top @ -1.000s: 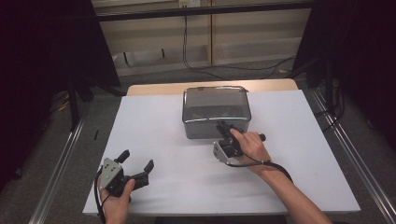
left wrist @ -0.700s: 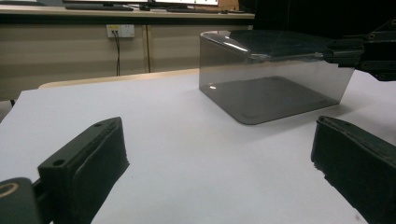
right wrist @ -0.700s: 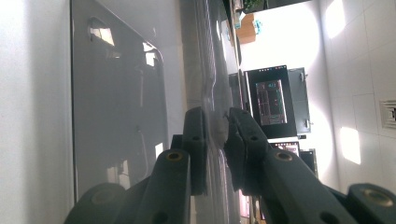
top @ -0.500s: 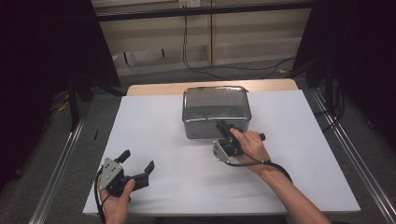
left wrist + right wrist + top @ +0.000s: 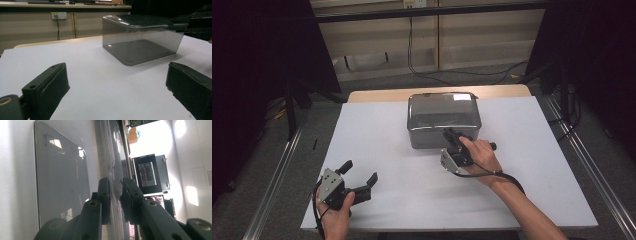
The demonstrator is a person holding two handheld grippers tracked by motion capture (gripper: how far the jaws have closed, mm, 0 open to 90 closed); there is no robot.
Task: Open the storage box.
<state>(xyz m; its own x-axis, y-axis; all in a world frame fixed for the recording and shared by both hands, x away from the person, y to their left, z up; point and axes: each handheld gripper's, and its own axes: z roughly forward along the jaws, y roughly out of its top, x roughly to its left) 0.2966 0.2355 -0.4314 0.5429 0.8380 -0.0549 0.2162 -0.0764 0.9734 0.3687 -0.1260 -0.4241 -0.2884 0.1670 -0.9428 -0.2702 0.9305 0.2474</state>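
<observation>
The white table point(image 5: 377, 130) carries one thing, a smoky translucent bin point(image 5: 443, 119) lying near its far middle, well ahead of your left gripper point(image 5: 360, 176) and right at the tips of your right one point(image 5: 452, 136). You are in the gripping step: the right gripper is rolled on its side, and its fingers point(image 5: 105, 195) are pressed nearly together, pinching the bin's thin near wall between them, one finger inside and one outside. The left gripper's fingers point(image 5: 47, 87) are spread wide with nothing between them, resting low over the near left table. Next, judging by this hold, you would lift or drag the bin; keep the pinch firm, since a thin wall can slip or flex.
</observation>
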